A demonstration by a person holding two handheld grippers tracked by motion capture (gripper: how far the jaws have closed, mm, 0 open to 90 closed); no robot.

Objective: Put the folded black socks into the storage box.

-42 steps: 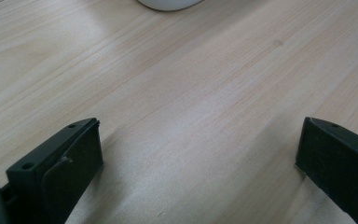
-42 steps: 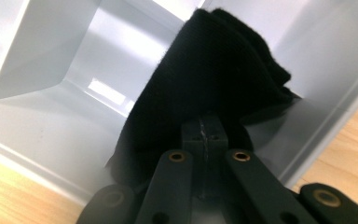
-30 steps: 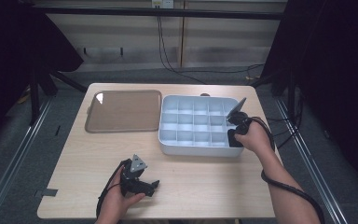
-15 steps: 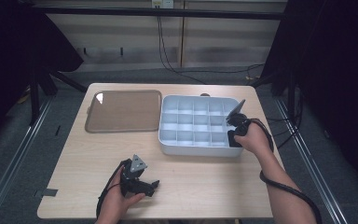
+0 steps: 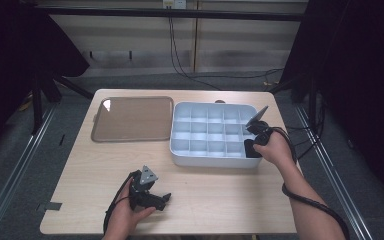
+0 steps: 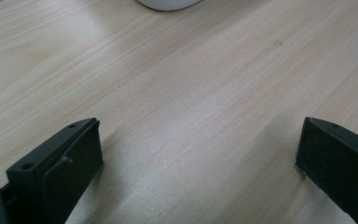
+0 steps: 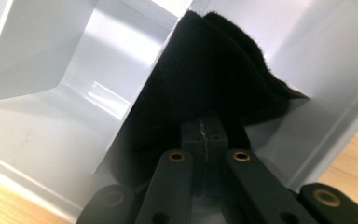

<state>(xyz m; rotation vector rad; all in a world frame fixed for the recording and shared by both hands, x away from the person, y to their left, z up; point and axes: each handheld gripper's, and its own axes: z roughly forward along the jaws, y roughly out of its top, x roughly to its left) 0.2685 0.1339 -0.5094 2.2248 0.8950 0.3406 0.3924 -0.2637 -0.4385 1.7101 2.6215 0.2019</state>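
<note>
At the right edge of the pale grey compartment tray [image 5: 215, 159], the right gripper [image 5: 253, 145] has its jaws pressed together on a black piece of cloth [image 7: 205, 93].

In the right gripper view the soft, folded black cloth sits at the centre of the frame, draped against a white divider wall inside a compartment at the tray's lower right corner, with the jaw tips closed on its lower fold. In the high view the tray lies right of centre on the light wooden tabletop [image 5: 220, 200], and a flat brown rectangular tray [image 5: 132, 119] lies just beside it to the left. At the lower left of that view the left gripper [image 5: 147, 192] rests low over bare wood, well apart from both trays; the left gripper view shows its jaws spread wide with nothing between them.
</note>
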